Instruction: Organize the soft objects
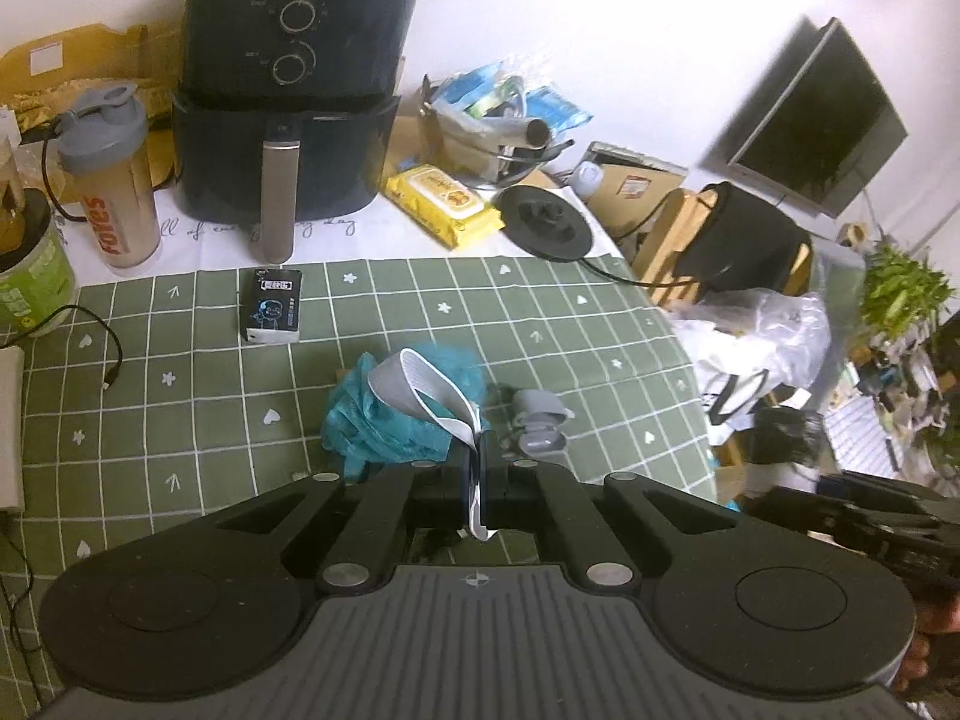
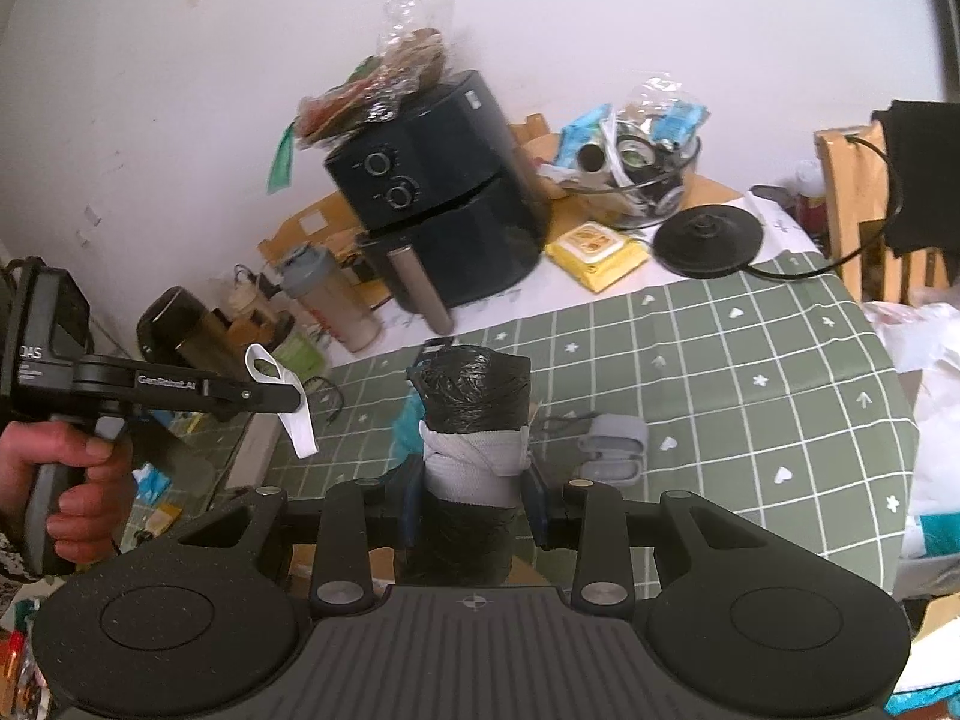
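Observation:
My left gripper (image 1: 478, 462) is shut on a grey-white elastic band (image 1: 420, 387), which loops up over a teal mesh bath sponge (image 1: 384, 420) lying on the green checked tablecloth (image 1: 180, 396). In the right wrist view the left gripper (image 2: 294, 399) shows at the left, held above the table edge, with the band (image 2: 297, 420) hanging from it. My right gripper (image 2: 474, 498) is shut on a black plastic roll (image 2: 474, 390) wrapped with a grey-white band (image 2: 474, 459), held upright above the table.
A black air fryer (image 1: 288, 96), a shaker bottle (image 1: 114, 180), a yellow wipes pack (image 1: 444, 204) and a kettle base (image 1: 546, 222) stand at the back. A small tissue pack (image 1: 273, 303) and a grey case (image 1: 540, 423) lie on the cloth. Bags and a chair (image 1: 738, 252) stand right.

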`<state>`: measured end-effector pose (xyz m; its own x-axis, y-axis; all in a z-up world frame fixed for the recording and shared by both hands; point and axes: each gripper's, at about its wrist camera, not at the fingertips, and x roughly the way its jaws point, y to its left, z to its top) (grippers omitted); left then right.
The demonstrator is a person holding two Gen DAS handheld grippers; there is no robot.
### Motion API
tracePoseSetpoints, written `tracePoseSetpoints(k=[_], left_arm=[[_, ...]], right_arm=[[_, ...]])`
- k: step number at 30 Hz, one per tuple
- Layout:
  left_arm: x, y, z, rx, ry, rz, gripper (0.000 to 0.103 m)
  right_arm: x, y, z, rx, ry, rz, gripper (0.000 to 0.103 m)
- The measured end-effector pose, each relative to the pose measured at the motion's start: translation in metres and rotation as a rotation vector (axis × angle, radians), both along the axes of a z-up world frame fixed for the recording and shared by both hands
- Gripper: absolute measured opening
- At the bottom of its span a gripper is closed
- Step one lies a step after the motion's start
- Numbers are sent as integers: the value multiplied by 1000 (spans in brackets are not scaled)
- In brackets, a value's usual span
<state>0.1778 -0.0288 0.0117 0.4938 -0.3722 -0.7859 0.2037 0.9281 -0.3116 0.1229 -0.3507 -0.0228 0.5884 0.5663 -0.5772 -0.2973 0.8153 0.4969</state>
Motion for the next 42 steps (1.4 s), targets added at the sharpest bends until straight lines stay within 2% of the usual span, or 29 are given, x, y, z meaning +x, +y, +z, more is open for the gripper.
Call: tracePoseSetpoints(k=[6, 12, 18, 20, 21, 23, 24, 31, 36, 42], left_arm=[[-26, -2, 6, -21, 13, -23, 3], [-48, -7, -2, -21, 51, -49, 3], [-68, -17, -12, 21, 95, -102, 5], [-74, -23, -17, 61, 106, -120, 13], [-78, -24, -20, 77, 111, -123, 27], [-84, -26, -26, 90, 120, -123, 47], [-89, -26, -27, 95, 122, -121, 49], [-111, -26, -33, 142, 126, -69, 49], [-126, -27, -31, 187, 93, -37, 49], [-138, -19, -24, 181, 66, 13, 49]], right_arm=[[-7, 10, 0, 2, 6, 50, 37], [-16, 18, -5, -5, 19, 97, 37], [-26, 23, -8, -16, 25, 142, 37], [-30, 25, -8, -23, 26, 155, 37], [-32, 26, -9, -26, 26, 161, 37], [-35, 27, -10, -32, 29, 169, 37], [-37, 27, -11, -32, 32, 172, 37], [-48, 31, -15, -62, 40, 203, 37], [-52, 37, -15, -73, 40, 228, 37], [-47, 53, -3, -141, 1, 288, 37]])
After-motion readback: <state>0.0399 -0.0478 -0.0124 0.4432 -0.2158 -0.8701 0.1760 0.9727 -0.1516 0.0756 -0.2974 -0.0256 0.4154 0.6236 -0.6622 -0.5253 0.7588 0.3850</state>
